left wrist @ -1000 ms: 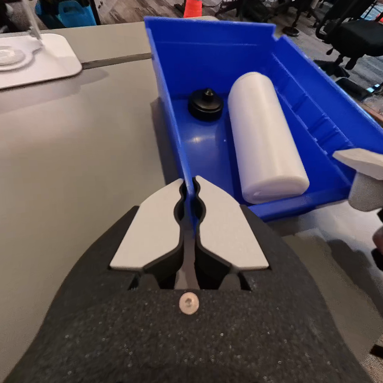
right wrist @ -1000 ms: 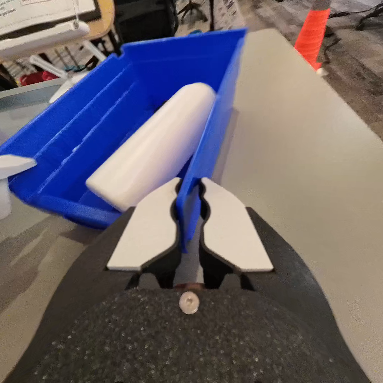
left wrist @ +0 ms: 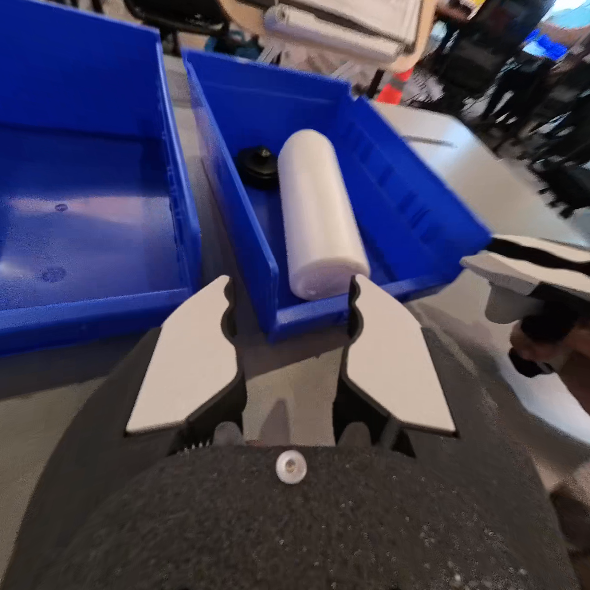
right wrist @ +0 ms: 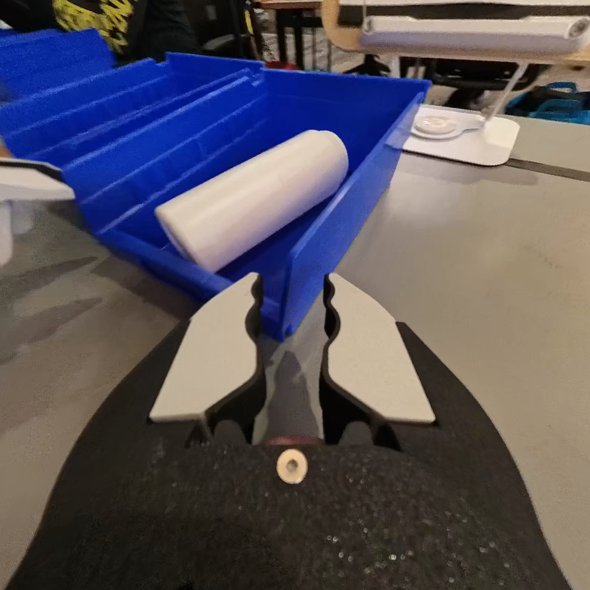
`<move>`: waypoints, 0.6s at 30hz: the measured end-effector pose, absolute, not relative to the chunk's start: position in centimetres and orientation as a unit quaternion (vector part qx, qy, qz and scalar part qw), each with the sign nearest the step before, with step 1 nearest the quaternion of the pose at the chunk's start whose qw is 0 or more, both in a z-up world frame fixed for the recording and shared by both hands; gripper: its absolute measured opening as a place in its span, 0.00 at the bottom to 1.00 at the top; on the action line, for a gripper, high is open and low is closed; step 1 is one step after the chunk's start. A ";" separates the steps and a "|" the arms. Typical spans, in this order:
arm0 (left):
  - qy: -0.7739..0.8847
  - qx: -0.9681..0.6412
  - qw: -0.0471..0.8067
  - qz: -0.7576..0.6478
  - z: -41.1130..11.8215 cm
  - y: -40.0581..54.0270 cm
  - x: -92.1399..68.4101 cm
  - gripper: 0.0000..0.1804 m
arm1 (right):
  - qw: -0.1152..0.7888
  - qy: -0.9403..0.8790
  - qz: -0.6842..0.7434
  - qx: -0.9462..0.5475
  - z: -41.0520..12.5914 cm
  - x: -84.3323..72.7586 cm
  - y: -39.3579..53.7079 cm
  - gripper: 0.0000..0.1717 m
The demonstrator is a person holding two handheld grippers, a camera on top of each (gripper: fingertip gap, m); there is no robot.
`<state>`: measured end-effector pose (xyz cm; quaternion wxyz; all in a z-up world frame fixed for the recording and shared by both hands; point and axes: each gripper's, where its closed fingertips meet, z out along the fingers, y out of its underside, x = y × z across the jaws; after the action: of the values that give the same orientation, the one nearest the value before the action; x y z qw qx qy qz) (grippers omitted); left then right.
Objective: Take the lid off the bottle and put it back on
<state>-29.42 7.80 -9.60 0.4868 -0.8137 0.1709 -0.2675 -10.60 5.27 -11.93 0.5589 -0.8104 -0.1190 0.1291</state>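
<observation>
A white bottle [left wrist: 319,217] lies on its side in a blue bin [left wrist: 399,178]. A black lid [left wrist: 257,166] sits on the bin floor beside the bottle's far end. My left gripper [left wrist: 290,284] is open at the bin's near left corner. The bin wall stands between its fingers with a gap on both sides. My right gripper [right wrist: 293,281] is open at the bin's near right corner, and the wall [right wrist: 335,230] stands between its pads untouched. The bottle [right wrist: 252,194] also shows in the right wrist view. The lid is hidden there. Each gripper shows at the edge of the other's view [left wrist: 526,274] [right wrist: 32,182].
A second blue bin [left wrist: 95,223] stands close to the left of the first. A white stand base [right wrist: 463,137] sits on the grey table behind the bin's right side. An orange cone [left wrist: 394,87] and chairs stand beyond the table.
Both grippers were shut on the bin's side walls and have now opened and let go. The bin has been moved next to a second blue bin.
</observation>
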 end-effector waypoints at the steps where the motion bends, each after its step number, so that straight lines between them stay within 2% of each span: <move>1: 0.165 -0.807 0.498 -0.272 -8.6 7.5 -30.8 0.37 | 0.563 -0.132 0.147 -0.803 -11.4 -10.7 4.1 0.22; 5: 0.110 -0.814 0.524 -0.225 -6.6 10.1 -39.8 0.36 | 0.570 -0.192 0.200 -0.773 -10.2 -12.3 -0.2 0.24; 9: 0.073 -0.855 0.509 -0.073 -9.4 16.3 -49.7 0.38 | 0.541 -0.234 0.244 -0.770 -11.2 -16.6 -2.6 0.24; 12: 0.058 -0.876 0.478 -0.036 -11.8 19.6 -52.4 0.38 | 0.509 -0.284 0.248 -0.773 -12.4 -19.9 -3.8 0.24; 13: 0.052 -0.877 0.476 -0.038 -12.3 20.3 -52.7 0.33 | 0.503 -0.294 0.246 -0.774 -12.5 -20.6 -4.0 0.24; 14: 0.052 -0.878 0.474 -0.053 -12.5 20.6 -52.5 0.22 | 0.500 -0.303 0.246 -0.773 -12.5 -21.2 -4.2 0.25; 15: 0.052 -0.875 0.474 -0.078 -12.6 20.6 -52.0 0.05 | 0.499 -0.308 0.246 -0.772 -12.4 -21.7 -4.3 0.25; 18: 0.047 -0.871 0.476 -0.114 -12.6 19.2 -51.0 0.01 | 0.501 -0.304 0.238 -0.774 -11.8 -22.4 -3.8 0.29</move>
<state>-50.96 19.18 -12.58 0.4759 -0.8708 0.0466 -0.1139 -22.40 -3.80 -11.78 0.5012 -0.7742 -0.3044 0.2384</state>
